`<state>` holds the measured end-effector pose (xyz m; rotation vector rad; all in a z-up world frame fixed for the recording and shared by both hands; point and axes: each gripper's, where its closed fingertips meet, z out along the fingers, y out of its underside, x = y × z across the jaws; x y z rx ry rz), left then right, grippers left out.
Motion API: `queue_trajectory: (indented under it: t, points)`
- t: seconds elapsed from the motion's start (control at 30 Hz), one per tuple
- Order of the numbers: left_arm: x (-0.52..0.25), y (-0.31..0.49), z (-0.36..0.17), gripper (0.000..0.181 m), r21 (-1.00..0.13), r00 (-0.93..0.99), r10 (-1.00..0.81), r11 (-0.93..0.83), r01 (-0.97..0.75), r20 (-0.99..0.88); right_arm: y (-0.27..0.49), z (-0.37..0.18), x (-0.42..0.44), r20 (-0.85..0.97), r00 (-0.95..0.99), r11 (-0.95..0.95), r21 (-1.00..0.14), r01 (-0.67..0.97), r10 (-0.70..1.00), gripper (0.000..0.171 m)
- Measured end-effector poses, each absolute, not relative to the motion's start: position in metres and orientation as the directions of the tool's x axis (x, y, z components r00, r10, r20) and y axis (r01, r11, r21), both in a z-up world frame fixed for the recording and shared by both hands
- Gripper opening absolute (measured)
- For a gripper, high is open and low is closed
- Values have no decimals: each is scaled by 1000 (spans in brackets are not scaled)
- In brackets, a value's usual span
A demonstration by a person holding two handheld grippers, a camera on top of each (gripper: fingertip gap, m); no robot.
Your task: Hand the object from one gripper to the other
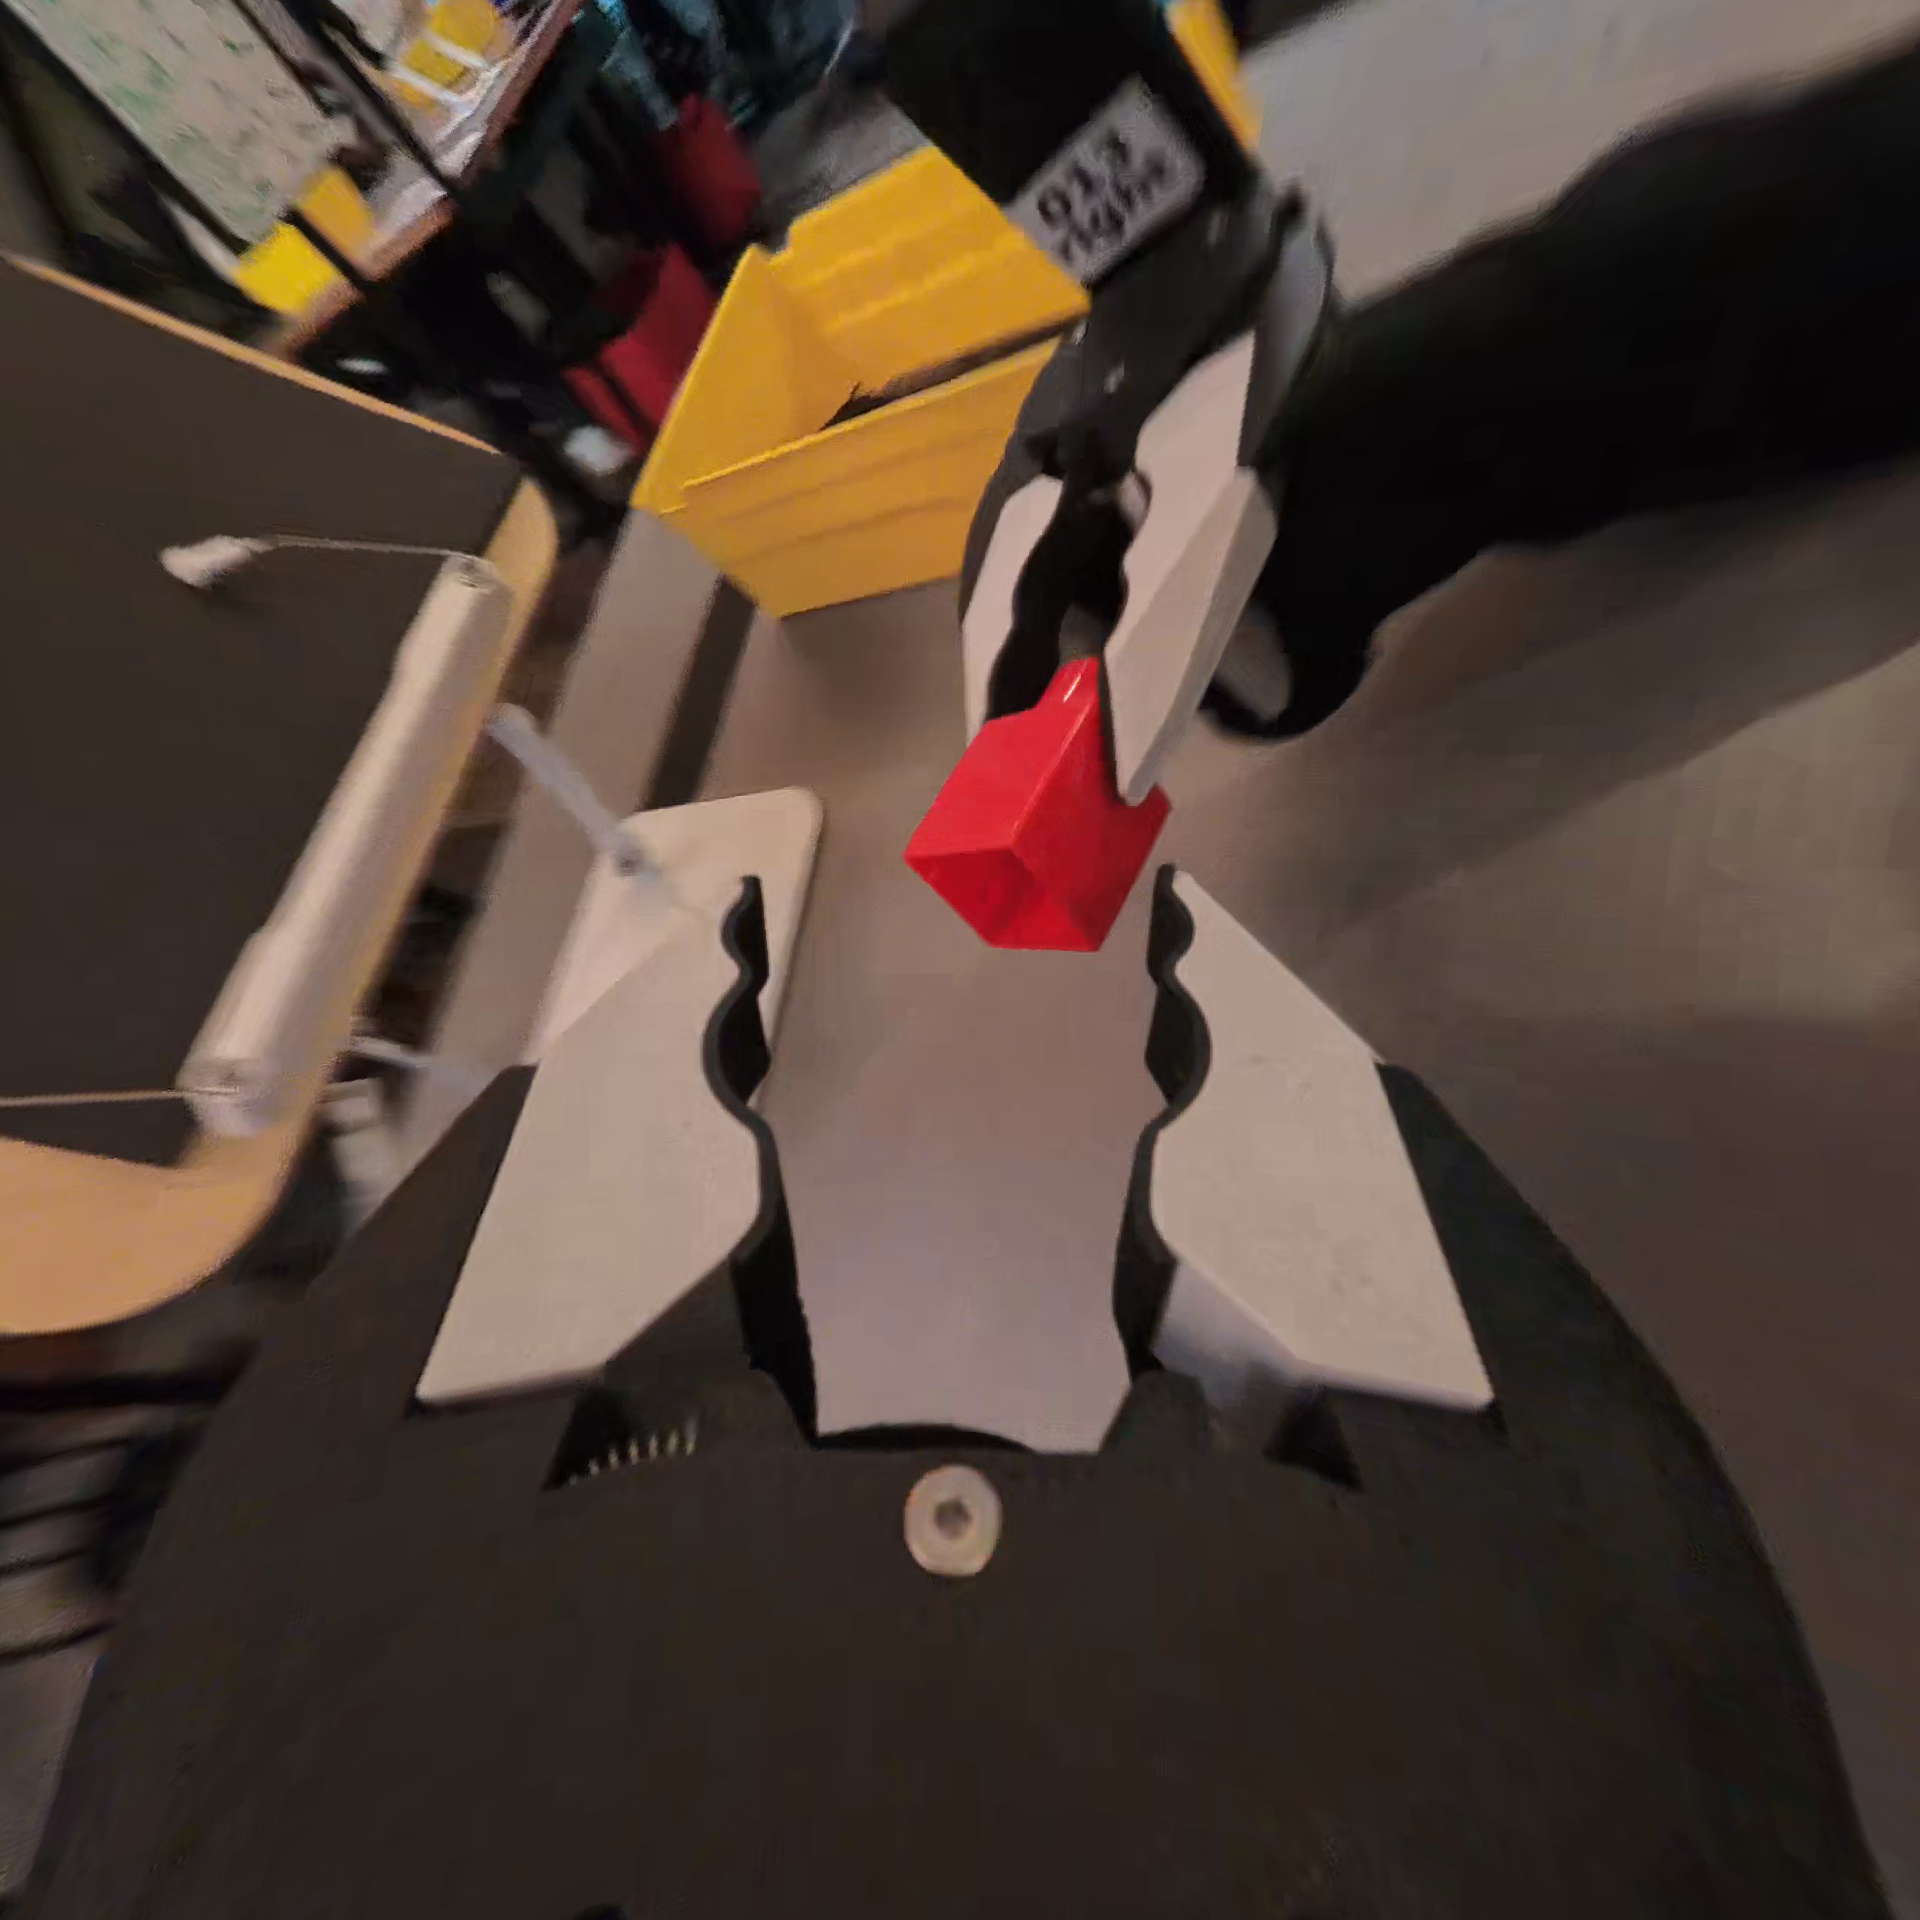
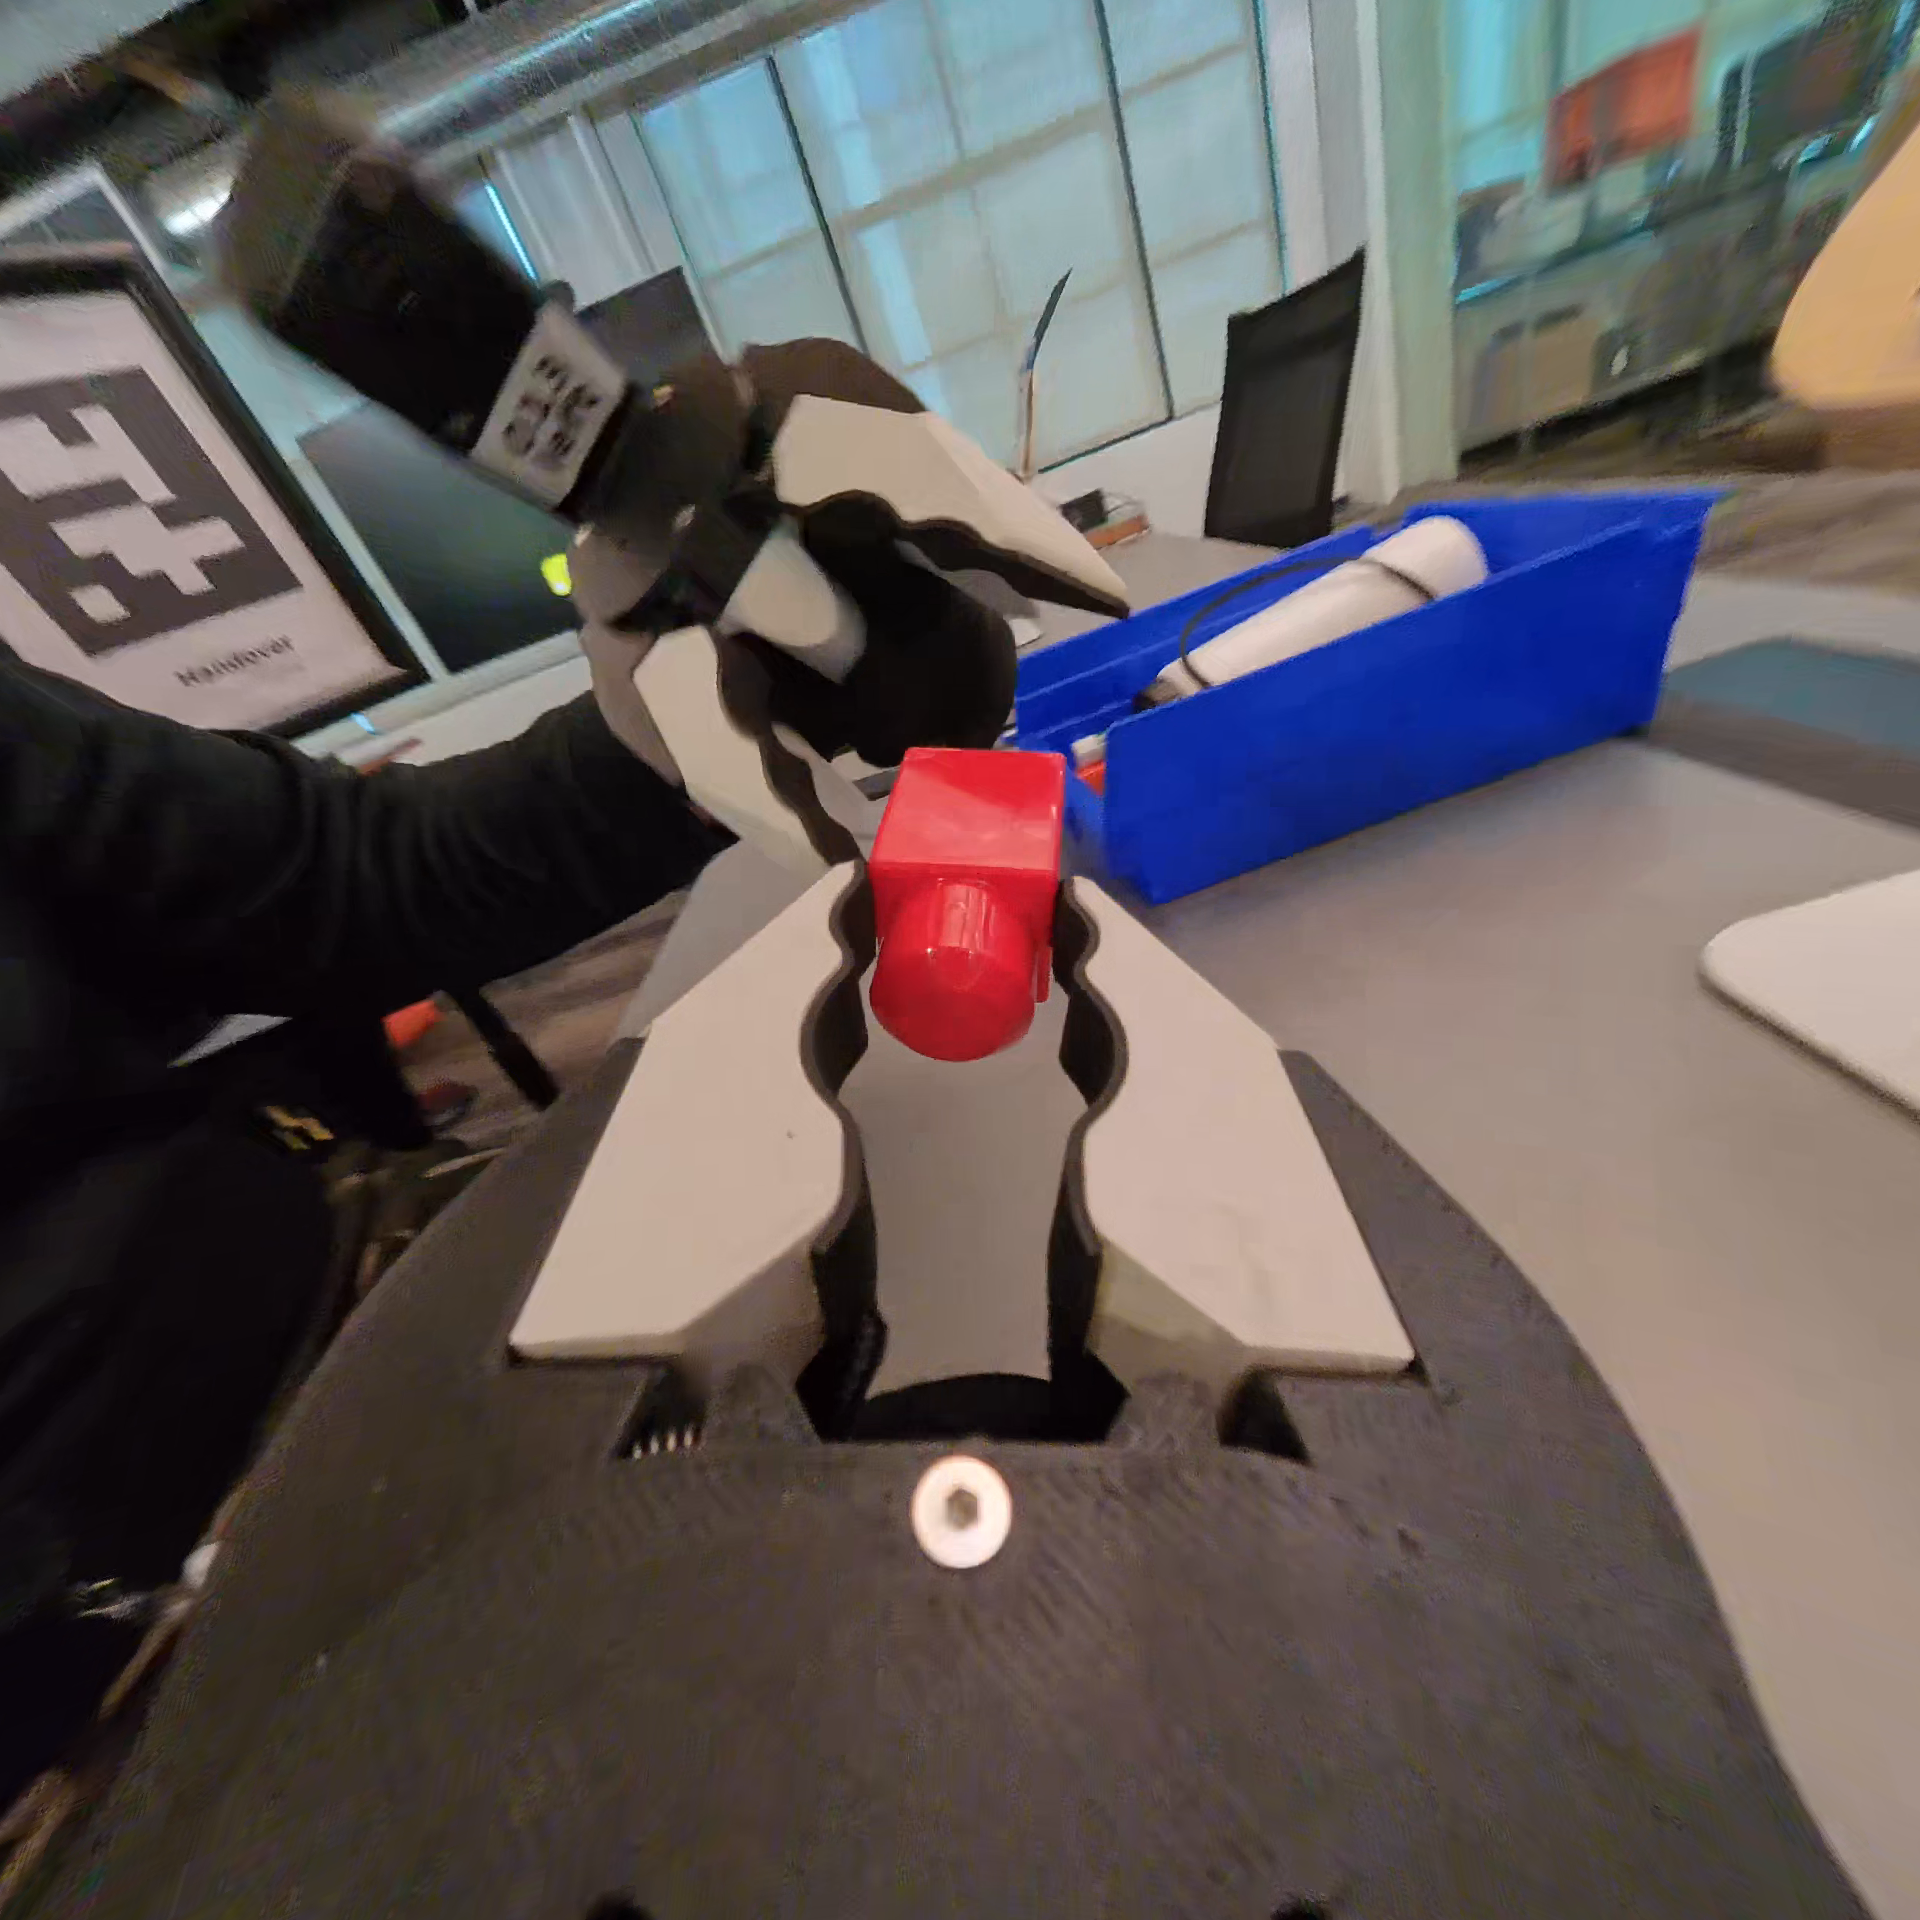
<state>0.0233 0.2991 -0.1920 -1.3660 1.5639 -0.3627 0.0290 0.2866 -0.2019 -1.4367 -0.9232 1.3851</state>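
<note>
The red object [image 1: 1029, 831] has a square block end and a rounded stub. My right gripper [image 2: 961, 881] is shut on the stub, and the block end [image 2: 966, 821] sticks out past its fingertips. In the left wrist view the right gripper [image 1: 1060, 748] comes in from the upper right and holds the object above the grey table. My left gripper [image 1: 958, 881] is open and empty, its tips just short of the block on either side. In the right wrist view the left gripper [image 2: 977, 732] hangs open just above and behind the object.
A yellow bin [image 1: 862, 488] stands behind the grippers. A blue bin [image 2: 1351, 727] holding white cylinders sits at the right on the grey table [image 2: 1455, 1143]. A white pad [image 2: 1829, 966] lies at the far right. A dark-topped desk [image 1: 208, 623] is at the left. A person's black sleeve [image 2: 208, 831] reaches in. My left and right fingertips are right by each other.
</note>
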Motion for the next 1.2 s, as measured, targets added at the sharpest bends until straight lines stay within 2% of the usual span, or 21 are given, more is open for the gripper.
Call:
queue_trajectory:
  t: [0.07, 0.13, 0.2, 0.37, 0.5, 0.57, 0.67, 0.7, 0.77, 0.83, 0.9, 1.03, 1.13, 1.2]
  points:
    - [28, 303, -202, 73, -581, 78, -749, 439, -686, -658, 286, -208, 28, -393, 53, -389, -919, -66, 918, 32]
    - [32, 308, -213, 76, -450, 45, -647, 476, -756, -761, 288, -211, 28, -475, 26, -472, -878, -77, 880, 32]
    - [36, 308, -220, 73, -380, 16, -587, 503, -777, -809, 293, -216, 29, -534, 27, -530, -844, -84, 845, 32]
    - [38, 313, -228, 46, -229, -56, -457, 544, -807, -888, 295, -224, 31, -604, 9, -602, -796, -65, 797, 32]
    - [41, 310, -239, 36, -209, -102, -477, 555, -805, -873, 294, -230, 29, -606, 17, -605, -795, -40, 795, 32]
    - [39, 311, -241, 35, -241, -81, -517, 525, -816, -852, 297, -228, 28, -588, 35, -585, -808, -70, 808, 32]
    - [33, 314, -241, 34, -309, -30, -594, 461, -832, -804, 311, -219, 35, -516, 120, -501, -855, -130, 848, 66]
    - [29, 316, -244, 35, -322, -23, -628, 429, -844, -778, 315, -217, 40, -469, 162, -453, -882, -129, 868, 72]
    - [23, 317, -246, 35, -372, 8, -701, 369, -851, -713, 319, -208, 49, -296, 257, -279, -955, -101, 920, 69]
    - [18, 318, -247, 35, -442, 60, -778, 290, -848, -625, 319, -208, 51, -70, 349, -86, -996, 31, 935, 67]
    - [12, 319, -250, 35, -478, 97, -846, 198, -856, -525, 316, -211, 50, 157, 393, 94, -980, 175, 906, 62]
    - [8, 315, -255, 35, -520, 153, -930, 47, -853, -334, 308, -217, 38, 455, 383, 321, -874, 365, 804, 58]
    - [11, 309, -255, 35, -574, 196, -969, -78, -815, -147, 308, -226, 32, 719, 314, 489, -667, 562, 620, 59]
    - [14, 304, -252, 35, -609, 210, -978, -163, -776, -7, 307, -232, 28, 829, 236, 545, -520, 658, 506, 55]
